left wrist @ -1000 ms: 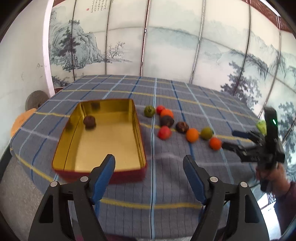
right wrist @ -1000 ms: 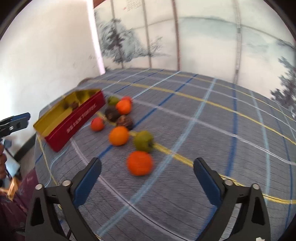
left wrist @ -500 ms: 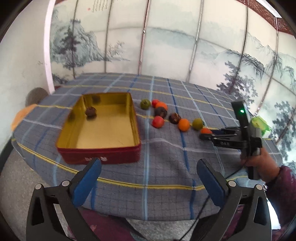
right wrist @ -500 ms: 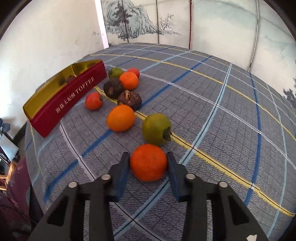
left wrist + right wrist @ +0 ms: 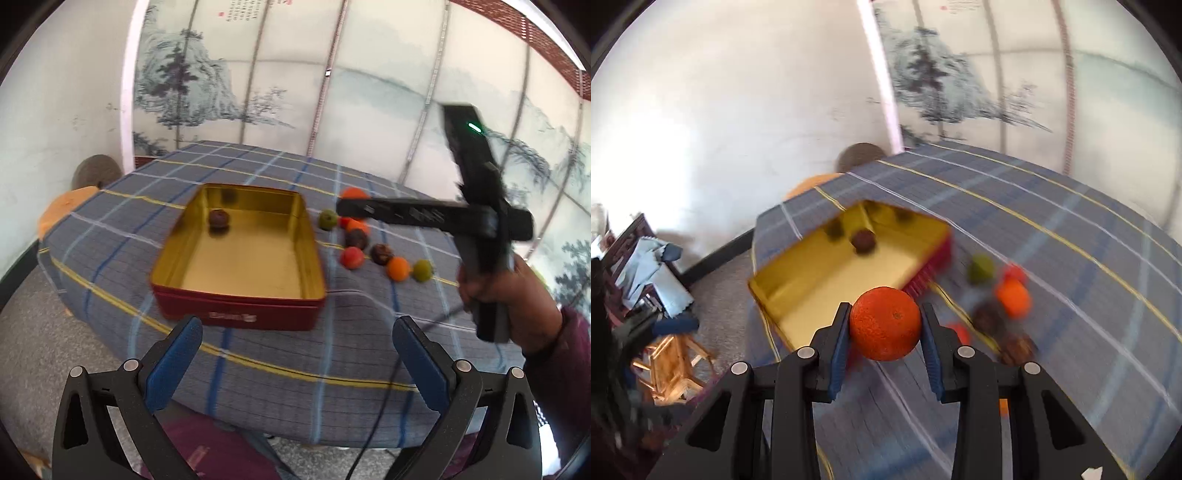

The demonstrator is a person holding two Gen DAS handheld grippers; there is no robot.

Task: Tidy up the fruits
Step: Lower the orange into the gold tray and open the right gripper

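The orange (image 5: 885, 324) sits clamped in the right gripper (image 5: 885, 330) fingers, above the counter (image 5: 1052, 229). The gold tin (image 5: 798, 280) waits at 11 o'clock. Next: carry, drop inside. The left gripper (image 5: 297, 354) fingers stand apart, empty.

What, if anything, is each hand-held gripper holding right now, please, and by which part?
The right hand-held gripper clamps an orange by its two opposite sides. The left hand-held gripper is open and holds nothing.

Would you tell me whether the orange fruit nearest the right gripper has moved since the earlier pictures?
Yes. The orange fruit, clamped in the right gripper, has left the tablecloth and travelled toward the tin.
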